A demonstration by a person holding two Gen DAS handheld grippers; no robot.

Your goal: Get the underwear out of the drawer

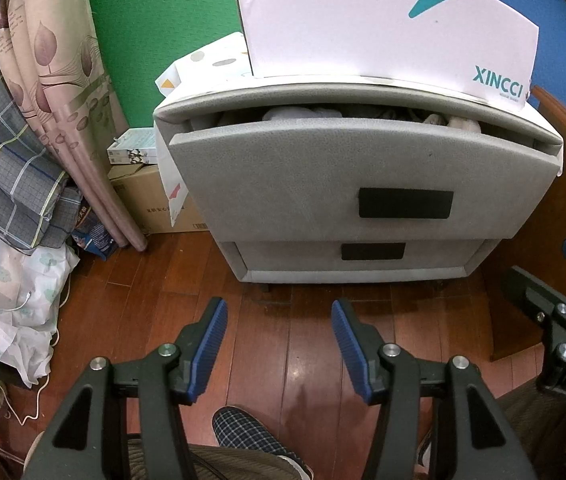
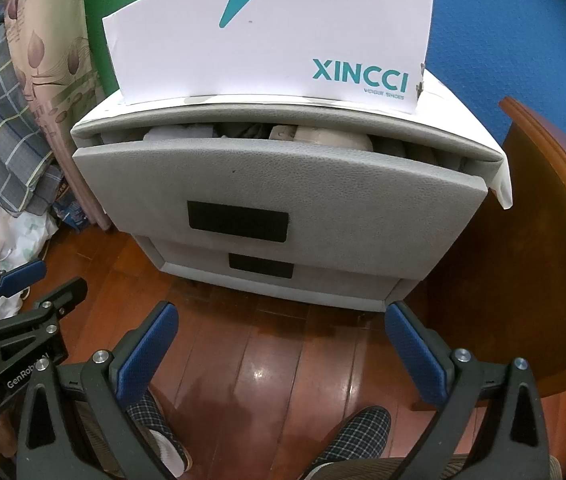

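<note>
I am at the start of the job: both grippers hang over the reddish wooden floor (image 1: 283, 344), short of the grey padded two-drawer cabinet (image 1: 363, 168), and nothing is in either of them. The left gripper (image 1: 279, 320) has its blue-padded fingers (image 1: 211, 344) spread partway with only floor between them; the right gripper (image 2: 281, 328) has its fingers (image 2: 147, 352) spread wider, also empty.

The top drawer (image 2: 283, 176) is already pulled out a little. In the gap behind its front I see bunched pale and grey cloth (image 2: 315, 136), which I take to be the underwear; I cannot tell single pieces apart. A white XINCCI shoe box (image 2: 267, 40) stands on the cabinet top, just above the gap.

Next I judge a gripper must go forward and up over the drawer front, then dip into the narrow gap. The slot looks tight, so pulling the drawer farther by its dark recessed handle (image 2: 237, 222) may be needed first.
</note>
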